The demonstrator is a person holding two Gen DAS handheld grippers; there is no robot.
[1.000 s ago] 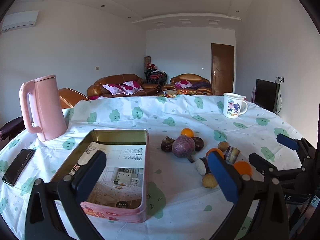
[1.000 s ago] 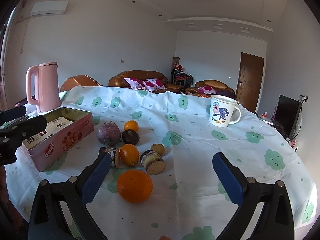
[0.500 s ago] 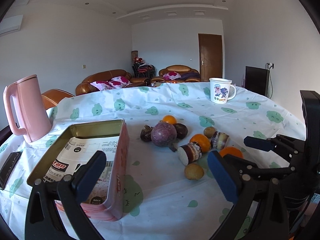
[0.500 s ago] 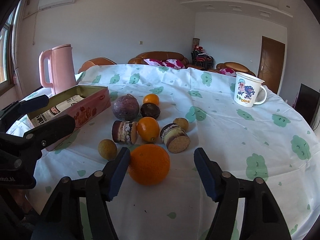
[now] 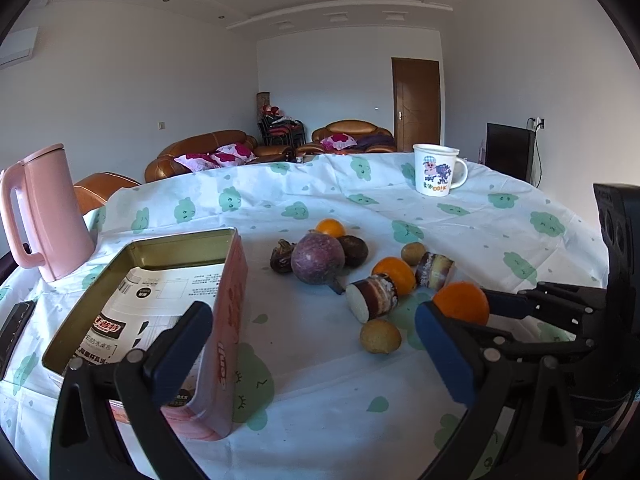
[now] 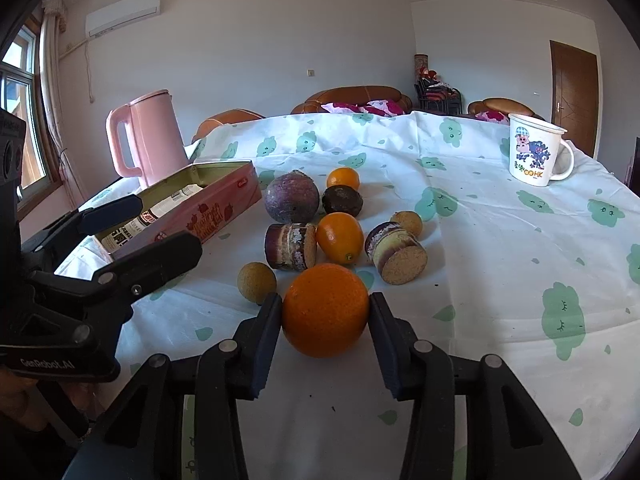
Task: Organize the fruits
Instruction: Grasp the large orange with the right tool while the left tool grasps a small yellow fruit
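A big orange (image 6: 325,310) lies on the tablecloth at the near end of a fruit cluster. My right gripper (image 6: 325,305) has its jaws closing, and both pads touch the orange's sides. Behind it lie a small orange (image 6: 340,236), two sugarcane pieces (image 6: 290,246), a longan (image 6: 256,282), a purple round fruit (image 6: 292,198) and a dark passion fruit (image 6: 342,200). The left gripper (image 5: 316,352) hovers open and holds nothing, over the near right corner of the open pink tin (image 5: 232,280). The tin holds only printed paper.
A pink kettle (image 5: 48,216) stands behind the tin at the left. A white cartoon mug (image 5: 434,174) is at the far right of the table. A dark phone (image 5: 14,328) lies at the left edge. The left gripper (image 6: 160,226) reaches in beside the tin.
The right gripper's jaws have narrowed from wide apart onto the big orange, and the gripper has tipped down toward it. The left gripper has sunk a little, its view shifted right toward the fruit.
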